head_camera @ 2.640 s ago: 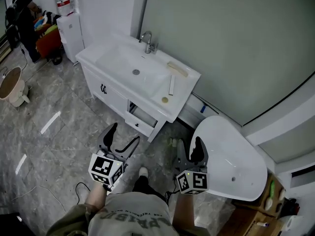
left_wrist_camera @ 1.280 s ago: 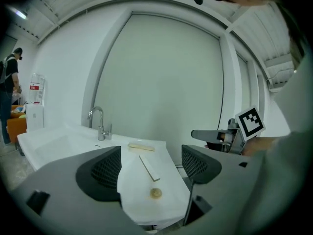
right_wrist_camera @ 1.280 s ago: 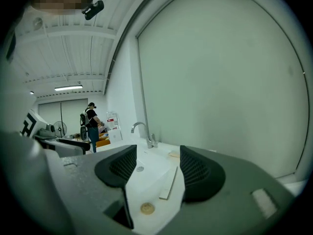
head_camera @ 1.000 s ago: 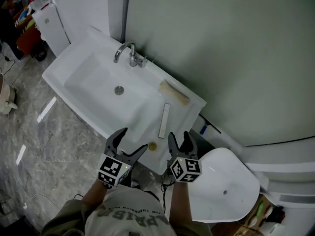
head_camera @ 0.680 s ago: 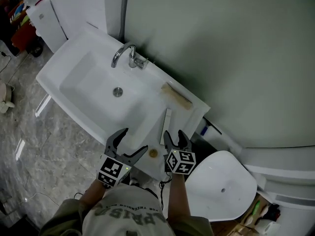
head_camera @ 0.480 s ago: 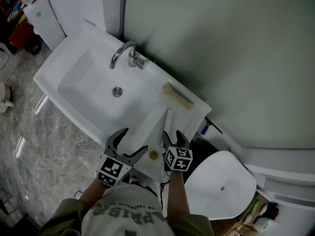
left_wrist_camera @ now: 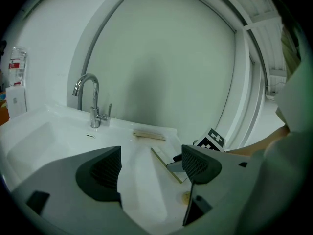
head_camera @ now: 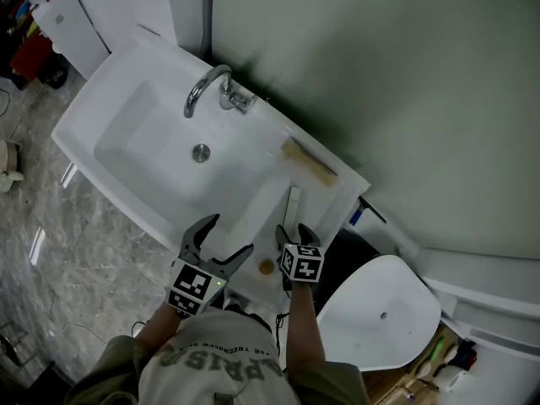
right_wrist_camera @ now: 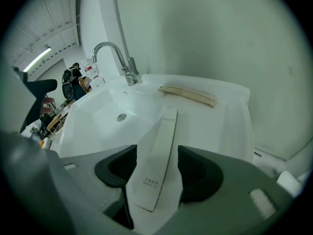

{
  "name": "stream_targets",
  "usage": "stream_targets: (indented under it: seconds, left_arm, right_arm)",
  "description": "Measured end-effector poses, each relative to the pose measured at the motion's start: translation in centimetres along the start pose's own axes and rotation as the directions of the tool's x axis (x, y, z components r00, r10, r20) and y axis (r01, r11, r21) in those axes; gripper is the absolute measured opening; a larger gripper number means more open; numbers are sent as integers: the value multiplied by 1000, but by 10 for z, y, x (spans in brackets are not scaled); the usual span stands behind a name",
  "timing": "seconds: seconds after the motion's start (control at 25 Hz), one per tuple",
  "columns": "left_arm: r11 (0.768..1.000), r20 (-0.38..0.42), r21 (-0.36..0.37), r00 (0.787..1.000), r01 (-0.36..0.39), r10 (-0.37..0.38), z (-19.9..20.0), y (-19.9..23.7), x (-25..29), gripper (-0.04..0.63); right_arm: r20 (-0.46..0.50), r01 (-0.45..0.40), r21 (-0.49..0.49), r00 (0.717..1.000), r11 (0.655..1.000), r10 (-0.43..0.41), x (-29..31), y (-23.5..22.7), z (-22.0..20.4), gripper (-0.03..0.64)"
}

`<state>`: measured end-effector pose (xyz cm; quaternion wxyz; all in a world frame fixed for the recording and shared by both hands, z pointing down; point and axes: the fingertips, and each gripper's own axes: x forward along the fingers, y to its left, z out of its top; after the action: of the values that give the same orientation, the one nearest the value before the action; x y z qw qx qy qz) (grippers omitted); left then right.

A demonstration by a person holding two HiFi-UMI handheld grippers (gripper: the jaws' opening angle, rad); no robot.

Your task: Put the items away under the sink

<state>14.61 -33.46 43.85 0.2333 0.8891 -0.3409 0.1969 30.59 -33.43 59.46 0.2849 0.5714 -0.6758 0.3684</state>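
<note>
We are at the pick-up: our right claw straddles the slim white box on the sink rim, jaws apart, not gripping. Next we close on it; our left claw gapes wide, empty.

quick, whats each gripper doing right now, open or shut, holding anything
Left gripper: open, nothing between its jaws.
Right gripper: open, jaws either side of the long white box, not yet clamped on it.
</note>
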Motion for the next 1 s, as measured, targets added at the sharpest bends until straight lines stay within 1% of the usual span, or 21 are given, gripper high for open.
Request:
stream_targets:
  seconds: [0.28, 0.4, 0.44, 0.52, 0.8, 1.0]
  left_arm:
    - [1000, -8, -18, 1000, -5, 4, 4, 7, 5, 370]
    - [1000, -9, -22, 1000, -6, 6, 4, 7, 6, 370]
    - [1000, -10, -23, 1000, -6, 6, 4, 7, 6, 370]
    - [1000, -11, -22, 1000, -8, 7, 4, 7, 6, 370]
    - [1000, -15, -20, 1000, -18, 18, 0, 5, 1, 370]
    - [1000, -9, -20, 1000, -21, 21, -3, 1, -7, 370]
  right_arm:
    - [-70, 11, -3, 997, 1000, -11, 11, -2, -12, 262]
    - [-94, 27, -14, 995, 1000, -29, 12, -5, -17, 249]
    - [-99, 35, -16, 994, 999, -36, 12, -7, -19, 225]
    - [-100, 48, -14, 994, 999, -49, 12, -9, -20, 161]
    - [-108, 77, -18, 991, 997, -78, 11, -12, -20, 140]
    - [-69, 89, -29, 993, 996, -91, 1, -9, -15, 138]
